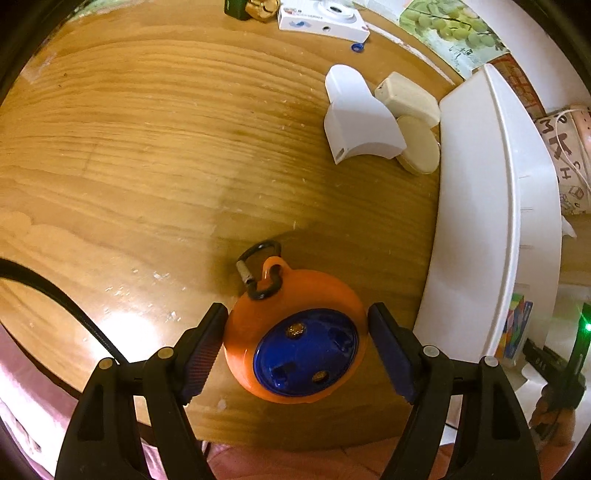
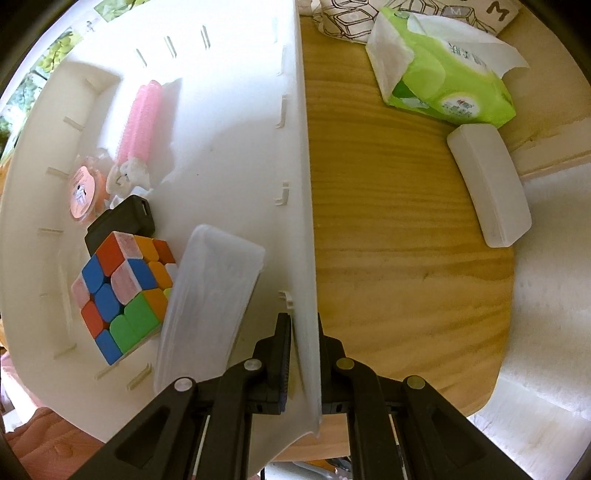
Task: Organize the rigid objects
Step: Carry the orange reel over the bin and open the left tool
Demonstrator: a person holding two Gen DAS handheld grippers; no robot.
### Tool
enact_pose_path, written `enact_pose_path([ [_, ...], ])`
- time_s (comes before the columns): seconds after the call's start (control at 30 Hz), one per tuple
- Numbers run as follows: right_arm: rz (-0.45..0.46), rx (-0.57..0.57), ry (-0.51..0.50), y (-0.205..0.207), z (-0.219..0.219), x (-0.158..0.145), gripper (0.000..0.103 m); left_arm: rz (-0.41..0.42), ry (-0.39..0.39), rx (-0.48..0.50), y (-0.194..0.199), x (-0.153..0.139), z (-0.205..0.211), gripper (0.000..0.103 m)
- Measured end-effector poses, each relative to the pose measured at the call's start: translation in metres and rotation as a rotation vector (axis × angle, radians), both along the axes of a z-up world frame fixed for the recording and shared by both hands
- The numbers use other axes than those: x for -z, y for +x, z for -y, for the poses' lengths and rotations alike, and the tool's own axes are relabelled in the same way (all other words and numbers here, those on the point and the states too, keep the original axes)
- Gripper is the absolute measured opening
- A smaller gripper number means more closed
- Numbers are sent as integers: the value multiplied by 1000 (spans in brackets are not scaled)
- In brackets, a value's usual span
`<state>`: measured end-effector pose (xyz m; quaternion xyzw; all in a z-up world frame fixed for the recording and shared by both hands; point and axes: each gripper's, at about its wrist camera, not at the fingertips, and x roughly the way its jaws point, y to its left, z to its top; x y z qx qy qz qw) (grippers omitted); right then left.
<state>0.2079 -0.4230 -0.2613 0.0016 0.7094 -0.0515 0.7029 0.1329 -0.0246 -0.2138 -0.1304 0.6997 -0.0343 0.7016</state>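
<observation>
In the left wrist view my left gripper [image 1: 297, 347] is shut on a round orange reel [image 1: 317, 291] with a blue centre and a black carabiner [image 1: 258, 269] on its loop; a pad presses each side, over the wooden table [image 1: 147, 166]. The white bin [image 1: 480, 221] stands to its right. In the right wrist view my right gripper [image 2: 303, 321] points down and is shut on the bin's wall [image 2: 301, 184]. Inside the bin lie a colour cube [image 2: 125, 291], a black block [image 2: 122, 221], a pink roller [image 2: 142, 118], a small orange disc [image 2: 83, 192] and a translucent white box [image 2: 210, 295].
Left of the bin lie a white curved plastic piece [image 1: 358, 122], a cream box [image 1: 406, 96] and a cream disc [image 1: 419, 147]. A white carton [image 1: 321, 18] and blue ring [image 1: 356, 47] sit farther back. Right of the bin lie a green tissue pack [image 2: 443, 74] and a white oblong case [image 2: 487, 184].
</observation>
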Motion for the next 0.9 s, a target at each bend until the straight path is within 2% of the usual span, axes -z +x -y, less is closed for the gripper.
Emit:
enact_pose_path([
  [0.3,15,-47,15,-5,-1,-4,9,81,36,61,-13,-46,-8,80],
  [0.37,18,-57,20,-6,-1,-5,9,103,46,77,-4,-65,4,80],
  [0.57,28,-91,28,-12,-3,-8,9,176,58,141,-10,-106,30,80],
  [0.9,40,-153,27,-24,-6,-14,9,285,76,235,-10,-130,84,80],
])
